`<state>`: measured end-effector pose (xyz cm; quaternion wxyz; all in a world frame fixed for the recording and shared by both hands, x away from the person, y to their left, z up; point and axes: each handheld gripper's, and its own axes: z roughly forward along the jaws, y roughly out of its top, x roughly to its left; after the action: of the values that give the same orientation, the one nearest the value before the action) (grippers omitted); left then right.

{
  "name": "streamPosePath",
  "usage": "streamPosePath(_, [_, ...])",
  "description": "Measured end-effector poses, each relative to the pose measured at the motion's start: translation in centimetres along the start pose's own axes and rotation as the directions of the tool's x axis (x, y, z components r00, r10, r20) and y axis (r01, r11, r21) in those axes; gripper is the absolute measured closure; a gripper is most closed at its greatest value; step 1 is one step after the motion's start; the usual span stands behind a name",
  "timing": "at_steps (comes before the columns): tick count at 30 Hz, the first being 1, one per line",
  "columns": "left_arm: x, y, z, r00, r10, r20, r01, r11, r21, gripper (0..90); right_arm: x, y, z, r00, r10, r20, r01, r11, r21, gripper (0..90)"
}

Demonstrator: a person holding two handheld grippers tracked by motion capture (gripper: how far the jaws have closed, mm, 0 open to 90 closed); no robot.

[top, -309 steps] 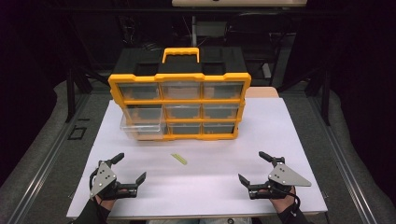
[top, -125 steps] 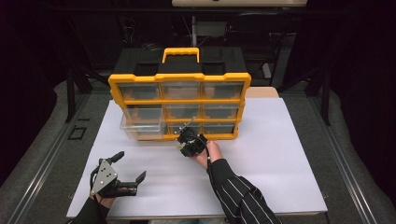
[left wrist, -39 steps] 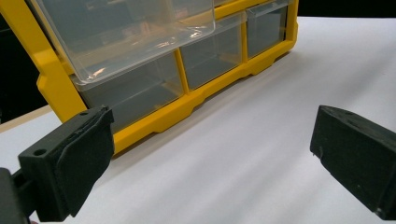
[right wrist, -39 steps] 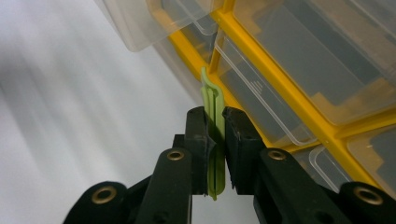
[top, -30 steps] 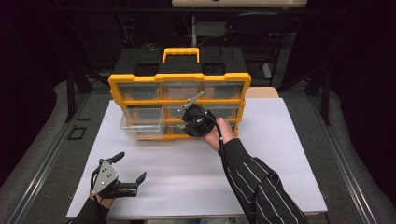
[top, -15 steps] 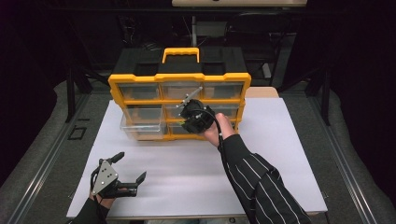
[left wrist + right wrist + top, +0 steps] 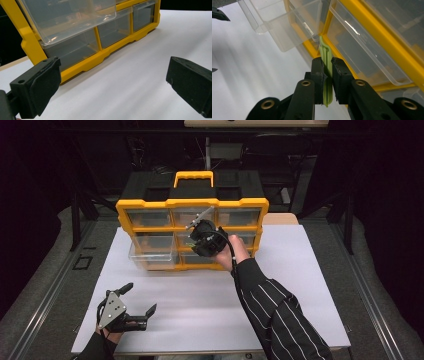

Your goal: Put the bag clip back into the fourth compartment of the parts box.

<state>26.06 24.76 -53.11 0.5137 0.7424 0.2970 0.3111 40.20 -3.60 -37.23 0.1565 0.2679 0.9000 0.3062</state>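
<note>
The pale green clip point(image 7: 325, 75) is a thin, flat strip pinched edge-on between the pads of the right tool point(image 7: 327, 68), whose jaws are closed tight on its lower half. Its free tip stands right at the yellow organiser point(image 7: 192, 210), against the yellow divider between the pulled-out clear drawer point(image 7: 287, 22) and the neighbouring middle drawer point(image 7: 362, 50); whether it touches the drawer's corner I cannot tell.

The likeliest trouble is that the tip catches on the divider or on the drawer's outer wall instead of clearing the rim. A strip this slim, held so low, would probably bend or swivel between the pads if pushed on, and could then slip out and drop onto the white surface point(image 7: 200, 300) in front of the organiser.

A second risk is letting go too soon: the open drawer sits to the left of the clip's tip, so a release here would seem to miss it. Pressing down on the protruding drawer could also tip it or pull it out of its slot.

Well in front of the organiser, the left tool point(image 7: 125, 312) rests on the surface with its jaws wide apart and nothing between them, too far off to steady the drawer.
</note>
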Motion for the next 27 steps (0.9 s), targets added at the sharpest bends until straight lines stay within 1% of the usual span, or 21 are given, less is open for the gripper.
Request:
streamPosePath(1, [0.0, 0.0, 0.0, 1.0000, 0.000, 0.000, 0.000, 1.0000, -0.001, 0.2, 0.1, 0.1, 0.0, 1.0000, 0.005, 0.000, -0.005, 1.000, -0.002, 80.2])
streamPosePath(6, [0.0, 0.0, 0.0, 1.0000, 0.001, 0.000, -0.001, 1.0000, -0.002, 0.1, 0.0, 0.6, -0.2, 1.0000, -0.005, 0.001, 0.005, 1.000, -0.003, 80.2])
streamPosePath(11, [0.0, 0.0, 0.0, 1.0000, 0.001, 0.001, -0.001, 1.0000, 0.000, 0.1, -0.2, 1.1, -0.5, 0.9998, -0.014, 0.013, 0.014, 1.000, -0.004, 80.2])
streamPosePath(13, [0.0, 0.0, 0.0, 1.0000, 0.001, 0.001, -0.001, 1.0000, -0.001, 0.2, -0.2, 1.2, -0.6, 0.9999, -0.007, 0.014, 0.007, 1.000, -0.012, 80.2])
streamPosePath(14, [0.0, 0.0, 0.0, 1.0000, 0.000, 0.001, 0.000, 1.0000, -0.001, 0.1, -0.2, 1.3, -0.7, 0.9998, -0.011, 0.017, 0.011, 1.000, -0.010, 80.2])
streamPosePath(15, [0.0, 0.0, 0.0, 1.0000, 0.000, 0.000, 0.000, 1.0000, -0.001, 0.2, -0.2, 1.4, -0.7, 0.9999, -0.005, 0.016, 0.005, 1.000, -0.015, 80.2])
streamPosePath(16, [0.0, 0.0, 0.0, 1.0000, 0.000, 0.001, 0.000, 1.0000, -0.001, 0.1, -0.2, 1.5, -0.7, 0.9998, -0.014, 0.016, 0.015, 1.000, -0.013, 80.2])
streamPosePath(19, [0.0, 0.0, 0.0, 1.0000, 0.000, 0.001, 0.000, 1.0000, -0.001, 0.1, -0.1, 1.8, -0.8, 0.9998, -0.012, 0.016, 0.012, 1.000, -0.014, 80.2])
streamPosePath(22, [0.0, 0.0, 0.0, 1.0000, 0.000, -0.001, 0.000, 1.0000, 0.000, 0.1, 0.0, 2.3, -1.0, 0.9998, -0.015, 0.014, 0.016, 1.000, -0.023, 80.3])
streamPosePath(23, [0.0, 0.0, 0.0, 1.0000, -0.001, 0.000, 0.001, 1.0000, 0.001, 0.2, 0.0, 2.4, -1.0, 0.9996, -0.024, 0.014, 0.025, 0.999, -0.022, 80.2])
streamPosePath(27, [0.0, 0.0, 0.0, 1.0000, 0.000, 0.000, 0.000, 1.0000, 0.000, 0.1, 0.1, 2.8, -0.9, 0.9996, -0.026, 0.013, 0.027, 0.999, -0.025, 80.2])
